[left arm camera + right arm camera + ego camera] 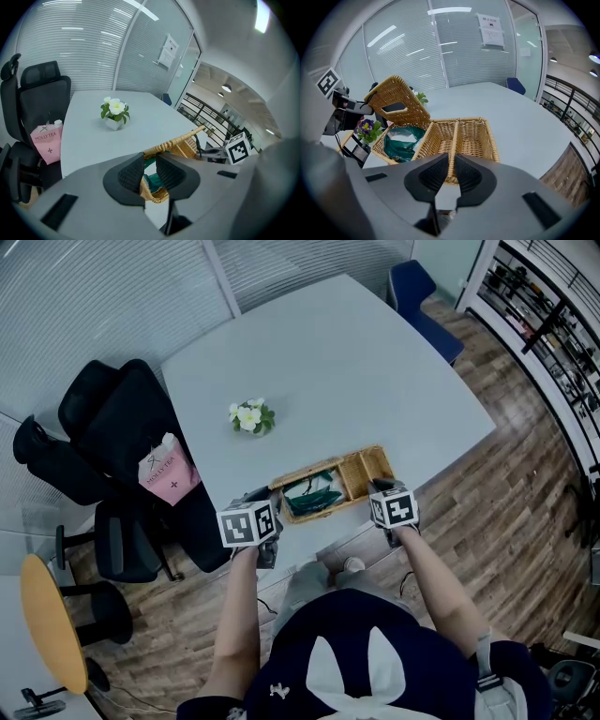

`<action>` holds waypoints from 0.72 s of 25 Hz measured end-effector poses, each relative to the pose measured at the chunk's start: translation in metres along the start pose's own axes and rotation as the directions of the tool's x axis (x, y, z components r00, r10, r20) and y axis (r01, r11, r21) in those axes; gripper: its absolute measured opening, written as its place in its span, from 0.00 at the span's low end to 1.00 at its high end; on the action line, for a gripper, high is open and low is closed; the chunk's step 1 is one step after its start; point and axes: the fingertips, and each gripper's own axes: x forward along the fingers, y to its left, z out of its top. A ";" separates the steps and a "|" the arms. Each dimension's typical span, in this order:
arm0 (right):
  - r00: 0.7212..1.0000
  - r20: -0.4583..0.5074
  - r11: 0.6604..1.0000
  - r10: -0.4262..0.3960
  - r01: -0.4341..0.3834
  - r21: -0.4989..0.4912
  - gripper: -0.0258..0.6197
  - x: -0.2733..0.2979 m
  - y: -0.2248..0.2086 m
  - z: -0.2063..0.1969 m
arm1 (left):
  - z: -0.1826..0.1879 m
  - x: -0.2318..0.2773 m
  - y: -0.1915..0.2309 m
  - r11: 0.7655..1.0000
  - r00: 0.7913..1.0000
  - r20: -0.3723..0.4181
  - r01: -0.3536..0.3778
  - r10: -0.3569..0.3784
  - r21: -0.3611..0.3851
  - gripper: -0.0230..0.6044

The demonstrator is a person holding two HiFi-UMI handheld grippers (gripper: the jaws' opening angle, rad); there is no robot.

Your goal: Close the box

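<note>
While the box (361, 472) sits on the counter (356, 362) close to the near edge, a hand-held gripper is at each end of it. The left hand-held gripper (266, 497) is at the left end. Its jaws are close together and pinch the lid (396, 101), which is tipped up over that end. The right hand-held gripper (450, 176) is at the right end. Its jaws are close together too, and the rim of the box is squeezed between them.

The box is long and made of woven straw, light brown like a basket. Thin woven walls split it into parts. The part under the tipped lid has a green bag (401, 140) in it. The other two parts are open on top. The lid has a hole cut in it.
</note>
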 end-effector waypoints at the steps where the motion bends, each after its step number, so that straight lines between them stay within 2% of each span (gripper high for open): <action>1: 1.000 0.000 1.000 0.000 0.000 0.000 0.12 0.000 0.000 0.000 | -0.001 0.000 0.000 1.000 1.000 -0.002 0.001 -0.001 0.001 0.18; 18: 1.000 0.006 1.000 -0.008 0.008 -0.004 0.12 -0.002 -0.001 0.002 | -0.013 0.001 -0.003 1.000 1.000 -0.013 0.002 -0.002 -0.013 0.17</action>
